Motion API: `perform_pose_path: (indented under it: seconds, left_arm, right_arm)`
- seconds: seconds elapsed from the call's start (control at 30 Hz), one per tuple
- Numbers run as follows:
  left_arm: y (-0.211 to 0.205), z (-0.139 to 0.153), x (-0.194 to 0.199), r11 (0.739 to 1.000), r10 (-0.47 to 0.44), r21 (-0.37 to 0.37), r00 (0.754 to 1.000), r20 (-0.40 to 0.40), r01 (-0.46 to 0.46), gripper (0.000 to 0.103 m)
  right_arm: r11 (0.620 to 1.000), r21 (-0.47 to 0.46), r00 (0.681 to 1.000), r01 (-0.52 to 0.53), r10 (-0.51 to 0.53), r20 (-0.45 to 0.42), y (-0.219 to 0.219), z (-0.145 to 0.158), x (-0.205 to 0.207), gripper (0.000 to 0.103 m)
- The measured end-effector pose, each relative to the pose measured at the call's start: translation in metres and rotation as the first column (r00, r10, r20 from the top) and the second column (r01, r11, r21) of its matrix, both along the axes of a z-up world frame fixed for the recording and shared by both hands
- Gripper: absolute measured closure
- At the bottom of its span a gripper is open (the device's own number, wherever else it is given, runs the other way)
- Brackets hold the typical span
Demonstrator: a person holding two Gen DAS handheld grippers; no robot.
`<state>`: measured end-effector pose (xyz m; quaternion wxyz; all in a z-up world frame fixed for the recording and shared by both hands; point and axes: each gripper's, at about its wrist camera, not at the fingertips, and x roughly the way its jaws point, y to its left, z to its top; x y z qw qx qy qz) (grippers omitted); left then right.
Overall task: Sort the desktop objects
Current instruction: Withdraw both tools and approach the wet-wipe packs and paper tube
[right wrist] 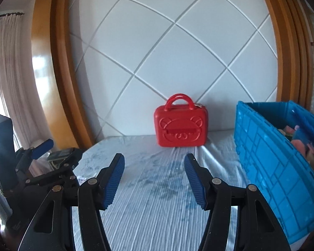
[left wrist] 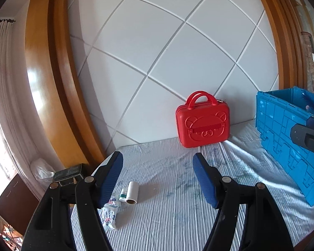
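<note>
Left tongs [left wrist: 158,163] and right tongs [right wrist: 154,165] both stood apart and empty, tilted slightly downward toward the red case [left wrist: 203,122], above the bed [left wrist: 167,209].

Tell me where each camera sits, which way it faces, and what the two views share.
Left wrist: sits on the left gripper, looks forward and slightly down across the striped cover at the red case; small items lie near its left finger; part of the right gripper shows at the right edge.
Right wrist: sits on the right gripper, faces the same way; the left gripper shows at the left.
Shared: red case, blue crate, white quilted panel, both grippers open and empty.
</note>
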<state>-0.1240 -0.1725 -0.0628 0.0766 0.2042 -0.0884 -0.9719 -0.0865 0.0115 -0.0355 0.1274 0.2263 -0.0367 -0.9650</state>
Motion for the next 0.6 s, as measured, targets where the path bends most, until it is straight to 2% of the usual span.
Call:
perform_pose_path:
  seconds: [0.37,0.5,0.6]
  left_arm:
    - [-0.027,-0.027,-0.023,0.992,0.124,-0.025,0.992,0.033,-0.123,0.034]
    - [-0.037,-0.067,-0.03,0.985,0.17,0.006,0.984,0.056,-0.171,0.034]
    - [-0.053,-0.105,-0.032,0.981,0.187,0.019,0.973,0.136,-0.191,0.034]
  right_arm:
    - [0.991,0.009,0.99,-0.134,0.133,0.037,-0.038,-0.016,-0.043,0.043]
    - [0.982,0.045,0.982,-0.186,0.184,0.043,-0.047,-0.036,-0.061,0.043]
    - [0.974,0.049,0.971,-0.221,0.215,0.109,-0.058,-0.058,-0.077,0.043]
